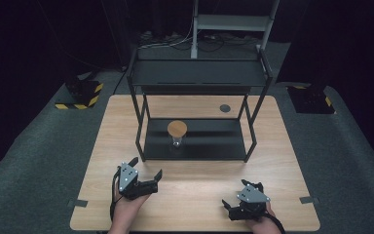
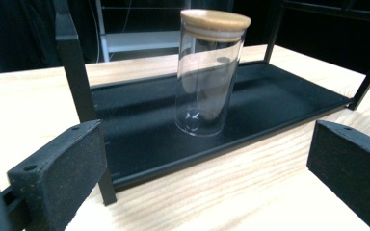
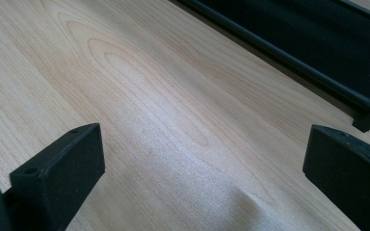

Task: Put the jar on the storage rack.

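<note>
Currently, your left gripper (image 1: 147, 176) sits at lower left of the high view, jaws wide and holding nothing, aimed at the jar (image 1: 177, 135). Jar stands upright on the bottom shelf (image 1: 214, 141) of the black rack (image 1: 199, 73), centre of frame, wooden lid (image 1: 177, 128) on. In the left gripper view the jar (image 2: 207, 82) is centred between the jaws, well apart from them. Your right gripper (image 1: 230, 207) rests at lower right on the counter (image 1: 195, 195), jaws wide, nothing held.
</note>
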Available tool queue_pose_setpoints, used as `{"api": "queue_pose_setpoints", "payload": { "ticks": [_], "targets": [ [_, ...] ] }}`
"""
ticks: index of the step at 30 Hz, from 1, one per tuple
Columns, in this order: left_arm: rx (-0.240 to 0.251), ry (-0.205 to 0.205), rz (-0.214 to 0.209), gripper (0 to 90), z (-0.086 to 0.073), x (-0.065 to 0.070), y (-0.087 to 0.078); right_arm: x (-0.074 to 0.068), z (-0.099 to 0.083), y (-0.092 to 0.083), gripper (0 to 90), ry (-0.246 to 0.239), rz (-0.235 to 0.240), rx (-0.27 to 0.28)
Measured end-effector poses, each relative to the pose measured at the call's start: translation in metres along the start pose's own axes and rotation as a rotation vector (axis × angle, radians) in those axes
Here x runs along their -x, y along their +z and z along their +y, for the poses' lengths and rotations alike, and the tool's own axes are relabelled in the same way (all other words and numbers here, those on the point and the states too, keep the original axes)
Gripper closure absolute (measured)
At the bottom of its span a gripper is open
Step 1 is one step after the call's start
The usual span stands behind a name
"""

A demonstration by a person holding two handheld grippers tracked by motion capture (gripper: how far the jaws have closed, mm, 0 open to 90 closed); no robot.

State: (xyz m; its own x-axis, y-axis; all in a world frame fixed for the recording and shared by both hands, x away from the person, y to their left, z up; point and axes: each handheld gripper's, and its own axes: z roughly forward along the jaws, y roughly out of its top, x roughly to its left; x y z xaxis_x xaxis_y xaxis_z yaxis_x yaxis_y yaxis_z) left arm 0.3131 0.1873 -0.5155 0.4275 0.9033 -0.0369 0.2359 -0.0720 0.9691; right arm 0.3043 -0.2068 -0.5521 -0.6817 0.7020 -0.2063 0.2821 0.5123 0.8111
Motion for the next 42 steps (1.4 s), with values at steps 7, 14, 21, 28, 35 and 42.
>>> {"api": "queue_pose_setpoints", "payload": {
  "ticks": [7,14,21,28,35,42],
  "targets": [
    [-0.036,0.006,-0.004,0.5,-0.012,0.001,-0.004,0.0,0.0,0.0,0.0,-0.001,-0.001,-0.001],
    [-0.075,0.018,-0.01,0.5,-0.023,0.002,-0.007,0.0,0.0,0.0,0.0,-0.001,-0.003,-0.002],
    [-0.128,0.041,-0.003,0.5,-0.03,0.002,-0.012,-0.001,0.0,0.0,0.0,-0.003,-0.006,-0.003],
    [-0.192,0.059,-0.005,0.6,-0.038,0.001,-0.012,-0.001,0.0,0.001,0.0,-0.006,-0.008,-0.006],
    [-0.234,0.13,0.003,1.0,-0.039,0.007,-0.011,-0.002,0.0,0.001,0.0,-0.011,-0.011,-0.007],
    [-0.259,0.184,0.015,1.8,-0.04,0.012,-0.011,-0.003,0.0,0.001,0.0,-0.024,-0.008,-0.01]
  ]
}}
